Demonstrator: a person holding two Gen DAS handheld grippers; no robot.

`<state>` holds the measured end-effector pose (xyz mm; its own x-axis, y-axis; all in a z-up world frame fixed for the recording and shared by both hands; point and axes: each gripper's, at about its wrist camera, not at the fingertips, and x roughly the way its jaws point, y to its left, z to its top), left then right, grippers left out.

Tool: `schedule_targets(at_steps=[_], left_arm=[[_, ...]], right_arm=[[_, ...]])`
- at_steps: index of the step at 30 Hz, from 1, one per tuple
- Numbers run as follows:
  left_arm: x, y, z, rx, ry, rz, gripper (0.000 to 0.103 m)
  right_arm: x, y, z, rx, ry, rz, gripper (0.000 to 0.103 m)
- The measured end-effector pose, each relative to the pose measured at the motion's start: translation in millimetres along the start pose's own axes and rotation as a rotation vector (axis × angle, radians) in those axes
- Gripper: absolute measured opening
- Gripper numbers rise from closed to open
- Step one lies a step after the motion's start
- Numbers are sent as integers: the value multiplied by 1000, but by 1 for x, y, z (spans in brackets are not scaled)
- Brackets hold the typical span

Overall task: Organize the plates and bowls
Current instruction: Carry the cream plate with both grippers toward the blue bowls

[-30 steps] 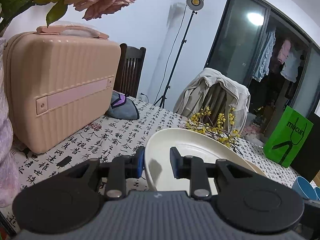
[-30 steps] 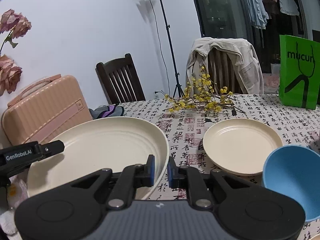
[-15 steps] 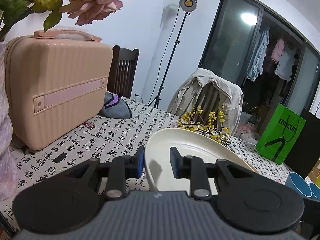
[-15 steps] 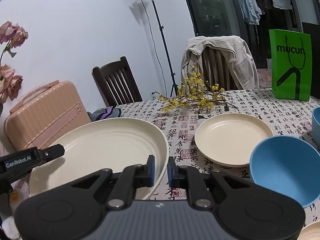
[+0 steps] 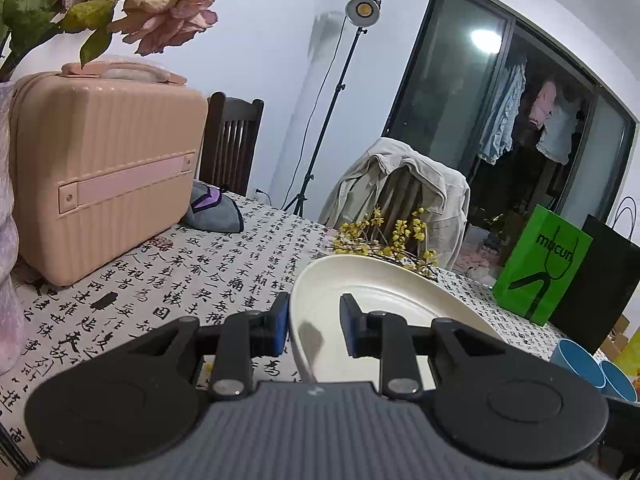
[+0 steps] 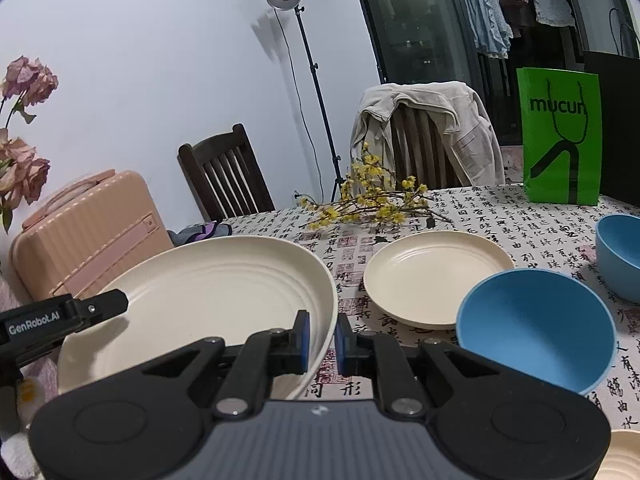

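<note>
Plate duty: I have the big cream plate held off the table from both sides, filling the lower left of the right wrist view and the lower centre of the left one. My right gripper is pinched nearly closed on its near right rim. My left gripper straddles the opposite rim with a narrow gap, one blue pad outside and one inside; I cannot tell if both pads press. A smaller cream plate lies on the patterned tablecloth right of centre, a blue bowl just beside it lower right, another blue bowl at the right edge. Yellow flowers lie behind them.
</note>
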<state>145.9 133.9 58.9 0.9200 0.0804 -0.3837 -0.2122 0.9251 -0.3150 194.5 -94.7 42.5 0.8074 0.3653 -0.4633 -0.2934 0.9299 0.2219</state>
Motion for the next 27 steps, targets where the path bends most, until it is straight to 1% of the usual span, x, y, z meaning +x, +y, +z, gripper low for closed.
schedule_targets(at_steps=[14, 27], left_arm=[[-10, -12, -11, -11, 3, -28, 26], [-14, -27, -18, 13, -10, -56, 26]], right_arm=[[-20, -14, -8, -3, -18, -11, 13], [-32, -29, -12, 21, -29, -18, 13]])
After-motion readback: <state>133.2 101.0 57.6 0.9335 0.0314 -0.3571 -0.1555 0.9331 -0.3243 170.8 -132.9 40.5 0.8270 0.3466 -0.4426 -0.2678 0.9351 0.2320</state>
